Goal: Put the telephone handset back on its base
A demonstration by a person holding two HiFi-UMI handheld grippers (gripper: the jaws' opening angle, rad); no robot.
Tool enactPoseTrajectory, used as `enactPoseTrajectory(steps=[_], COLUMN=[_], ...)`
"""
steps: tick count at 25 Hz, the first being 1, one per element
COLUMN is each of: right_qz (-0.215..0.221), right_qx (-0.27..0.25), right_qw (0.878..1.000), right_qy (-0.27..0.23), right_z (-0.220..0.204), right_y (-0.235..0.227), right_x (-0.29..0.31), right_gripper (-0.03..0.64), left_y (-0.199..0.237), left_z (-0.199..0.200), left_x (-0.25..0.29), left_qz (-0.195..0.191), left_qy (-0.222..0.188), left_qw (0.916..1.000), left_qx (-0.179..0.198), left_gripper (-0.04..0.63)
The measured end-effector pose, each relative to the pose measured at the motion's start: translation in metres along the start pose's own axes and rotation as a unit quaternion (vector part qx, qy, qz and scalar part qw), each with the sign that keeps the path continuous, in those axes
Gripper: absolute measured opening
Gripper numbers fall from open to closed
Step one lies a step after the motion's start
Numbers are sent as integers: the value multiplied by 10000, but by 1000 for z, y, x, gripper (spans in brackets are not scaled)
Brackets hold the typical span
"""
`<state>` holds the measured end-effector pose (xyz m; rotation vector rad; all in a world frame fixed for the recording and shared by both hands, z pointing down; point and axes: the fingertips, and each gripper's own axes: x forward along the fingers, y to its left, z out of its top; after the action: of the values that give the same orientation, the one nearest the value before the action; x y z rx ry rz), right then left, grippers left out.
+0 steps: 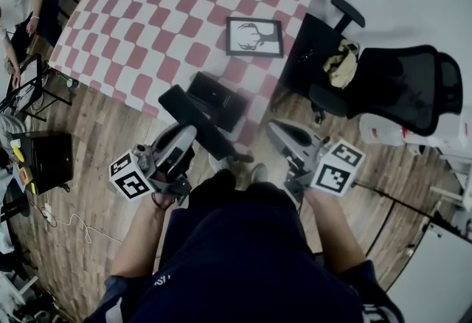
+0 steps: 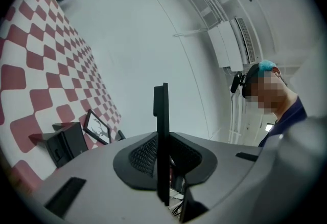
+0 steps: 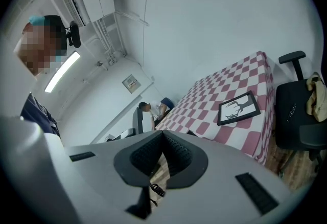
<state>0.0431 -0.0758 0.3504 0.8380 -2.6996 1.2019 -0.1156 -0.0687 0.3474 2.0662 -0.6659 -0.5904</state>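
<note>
The black telephone base [image 1: 215,99] sits near the front edge of the red-and-white checked table [image 1: 169,12]; it also shows at lower left in the left gripper view [image 2: 64,143]. My left gripper [image 1: 186,136] is shut on the long black handset [image 1: 210,136], which lies slanted just in front of the base. In the left gripper view the handset [image 2: 162,105] stands edge-on as a thin slab clamped between the pads of the left gripper [image 2: 163,138]. My right gripper [image 1: 276,130] hangs to the right of the handset. It is shut with nothing in it [image 3: 163,133]. A coiled cord [image 3: 156,189] shows below it.
A framed antler picture [image 1: 255,37] lies on the table behind the base. A black office chair [image 1: 398,82] with a cloth on it stands at the right. A person [image 1: 22,12] sits at the table's far left. Wooden floor lies below me.
</note>
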Motion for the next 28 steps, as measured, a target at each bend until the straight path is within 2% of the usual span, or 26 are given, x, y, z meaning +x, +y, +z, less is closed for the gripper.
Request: enactPoseTrajectory(steps=[4, 10, 18, 28], right_qz=[57, 467, 1024, 1218], right_qx=[112, 178, 42, -9], right_qw=[9999, 9976, 9868, 9733], right_qy=[119, 489, 1255, 1947], right_z=[1, -5, 0, -5], right_y=[-13, -32, -57, -98], right_x=[8, 27, 42, 45], right_gripper=[15, 15, 15, 15], left_y=[14, 40, 88, 131], left_z=[-2, -19, -58, -89], left_x=[-4, -15, -18, -10], left_qz=[227, 820, 1783, 2317], left_qy=[-47, -345, -1014, -1396], left_qw=[9997, 9959, 9777, 9614], left_qx=[-46, -149, -441, -507], left_gripper=[91, 90, 91, 89])
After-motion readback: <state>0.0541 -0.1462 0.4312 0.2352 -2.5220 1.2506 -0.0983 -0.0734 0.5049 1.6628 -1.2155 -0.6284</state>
